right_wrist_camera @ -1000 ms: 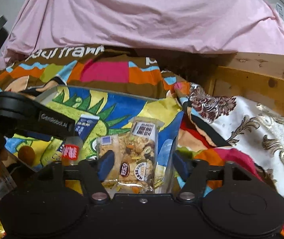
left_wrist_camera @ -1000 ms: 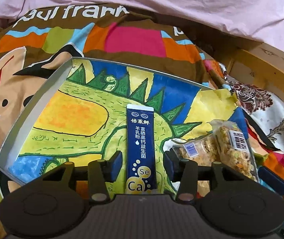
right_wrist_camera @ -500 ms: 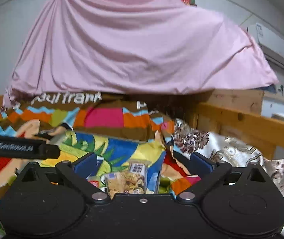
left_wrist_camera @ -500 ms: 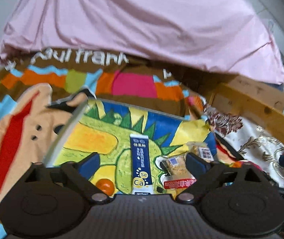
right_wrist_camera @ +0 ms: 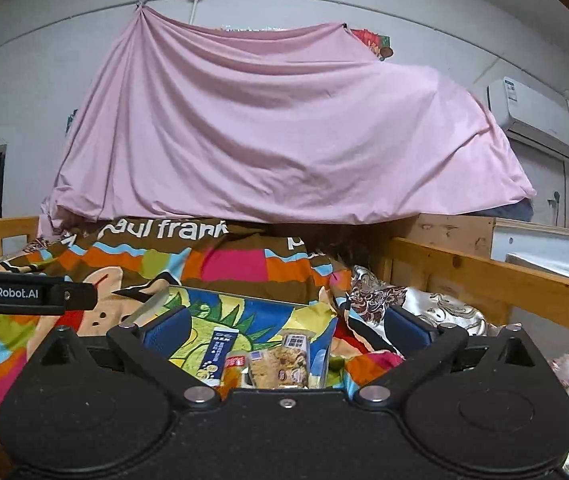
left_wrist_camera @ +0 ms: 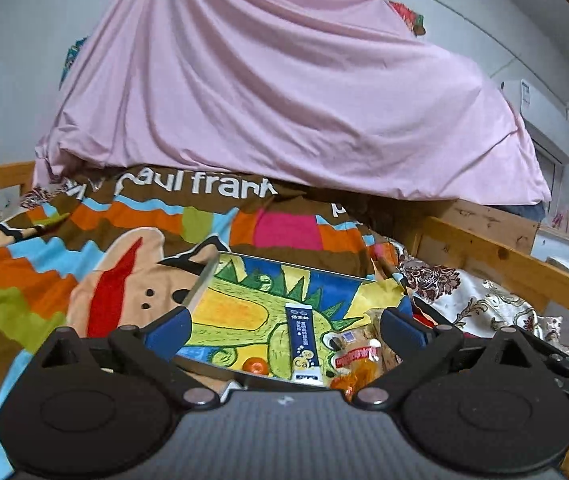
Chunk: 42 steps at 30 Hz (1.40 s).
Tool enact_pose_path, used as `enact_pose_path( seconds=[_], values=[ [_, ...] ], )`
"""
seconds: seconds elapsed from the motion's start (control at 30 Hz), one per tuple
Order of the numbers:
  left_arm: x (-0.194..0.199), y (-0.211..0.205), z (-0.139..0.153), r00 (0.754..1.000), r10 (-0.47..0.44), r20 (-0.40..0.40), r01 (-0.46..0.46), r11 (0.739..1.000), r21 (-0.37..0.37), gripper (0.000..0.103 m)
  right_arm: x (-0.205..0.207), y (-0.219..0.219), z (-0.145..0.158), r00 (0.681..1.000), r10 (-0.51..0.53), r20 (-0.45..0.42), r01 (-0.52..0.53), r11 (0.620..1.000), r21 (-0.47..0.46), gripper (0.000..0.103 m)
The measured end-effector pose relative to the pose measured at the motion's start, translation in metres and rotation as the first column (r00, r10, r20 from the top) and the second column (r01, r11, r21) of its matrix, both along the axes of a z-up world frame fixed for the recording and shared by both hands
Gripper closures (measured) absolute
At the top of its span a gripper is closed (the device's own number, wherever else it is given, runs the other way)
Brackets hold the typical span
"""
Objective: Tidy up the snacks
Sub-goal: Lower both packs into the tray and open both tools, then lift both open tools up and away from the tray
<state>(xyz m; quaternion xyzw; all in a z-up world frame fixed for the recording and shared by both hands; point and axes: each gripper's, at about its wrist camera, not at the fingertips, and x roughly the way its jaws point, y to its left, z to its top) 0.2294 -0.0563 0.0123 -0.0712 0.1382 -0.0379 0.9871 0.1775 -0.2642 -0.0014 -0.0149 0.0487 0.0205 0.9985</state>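
Black tongs [left_wrist_camera: 282, 326], blue pads [left_wrist_camera: 168, 330], seemingly silver screws.

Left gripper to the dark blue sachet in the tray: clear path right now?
Probably yes. The left gripper is open and empty, and the dark blue sachet lies flat in the tray straight ahead between its fingers, uncovered. The small orange snack beside it may get nudged.

Glossy plastic snack wrappers [right_wrist_camera: 278, 364], metal-rimmed tray [left_wrist_camera: 204, 280]
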Motion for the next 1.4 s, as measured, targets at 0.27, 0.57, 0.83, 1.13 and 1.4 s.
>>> enact_pose_path(
  seconds=[0.27,0.57,0.83,1.13,1.4],
  values=[
    [-0.045,0.026,-0.005,0.999,0.036,-0.007,-0.036,0.999,0.007,0.001,-0.038,0.011,-0.004,0.999,0.0,-0.034,0.002,0.998,0.069,0.001],
    [-0.078,0.053,-0.015,0.998,0.065,-0.019,-0.065,0.998,0.006,0.0,-0.066,0.025,-0.018,0.996,-0.024,-0.09,0.03,0.997,0.067,0.001],
    [-0.091,0.058,-0.03,0.998,0.046,-0.051,-0.044,0.999,0.03,0.0,-0.069,0.038,-0.028,0.993,-0.013,-0.118,0.016,0.999,0.031,0.001],
    [-0.093,0.064,-0.044,0.994,0.043,-0.1,-0.036,0.997,0.072,0.0,-0.056,0.05,-0.04,0.983,0.004,-0.182,-0.005,1.0,-0.004,0.001],
    [-0.087,0.067,-0.055,0.988,0.051,-0.147,-0.034,0.993,0.111,0.0,-0.042,0.06,-0.051,0.966,0.016,-0.258,-0.023,0.999,-0.026,0.001]
  ],
)
